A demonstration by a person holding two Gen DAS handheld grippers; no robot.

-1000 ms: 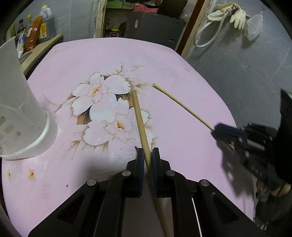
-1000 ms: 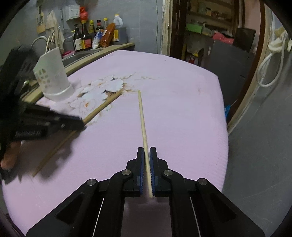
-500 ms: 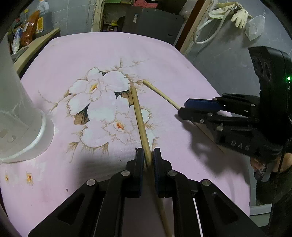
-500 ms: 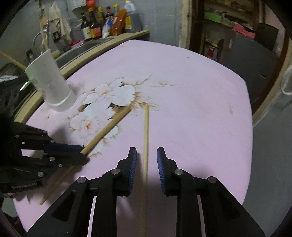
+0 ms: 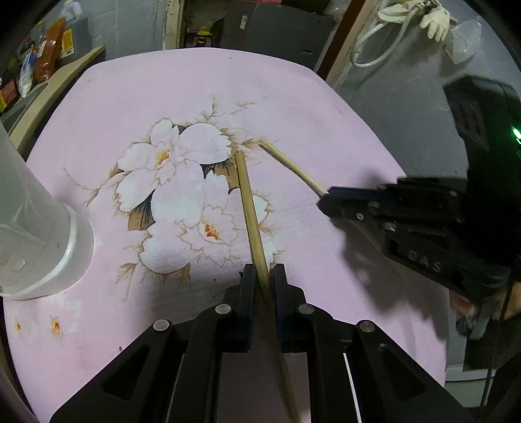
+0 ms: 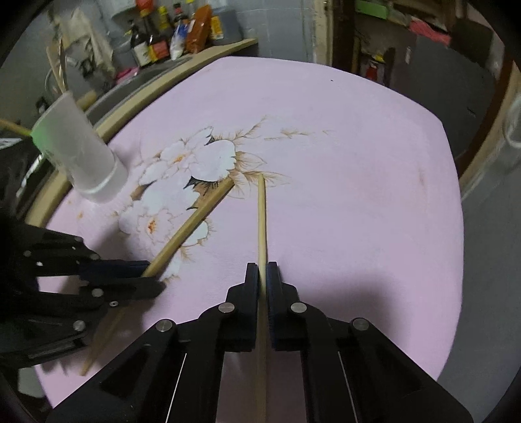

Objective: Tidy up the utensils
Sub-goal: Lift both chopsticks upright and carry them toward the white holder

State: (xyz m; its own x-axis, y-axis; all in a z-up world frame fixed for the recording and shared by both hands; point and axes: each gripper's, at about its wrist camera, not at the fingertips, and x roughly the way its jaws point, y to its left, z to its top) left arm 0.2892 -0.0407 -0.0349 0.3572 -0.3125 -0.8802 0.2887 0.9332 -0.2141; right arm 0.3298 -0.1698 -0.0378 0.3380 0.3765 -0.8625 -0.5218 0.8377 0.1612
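Two wooden chopsticks lie on a pink flowered table. My left gripper (image 5: pixel 262 276) is shut on the left chopstick (image 5: pixel 249 208), which points away over the flower print. My right gripper (image 6: pixel 262 275) is shut on the right chopstick (image 6: pixel 261 214), which points away along the cloth. The right gripper also shows in the left wrist view (image 5: pixel 329 198) around the right chopstick (image 5: pixel 289 167). The left gripper shows in the right wrist view (image 6: pixel 148 276) on the left chopstick (image 6: pixel 192 218). A white plastic utensil holder (image 5: pixel 29 224) stands at the left, also in the right wrist view (image 6: pixel 81 156).
The round table's edge (image 6: pixel 456 260) drops to a grey floor on the right. A wooden counter (image 6: pixel 182 61) with sauce bottles (image 6: pixel 153 45) runs behind the table. A hose and glove (image 5: pixel 433 19) hang on the far wall.
My right gripper, open half a second ago, has closed on the right chopstick further along its length. My left gripper stays shut on the left chopstick.
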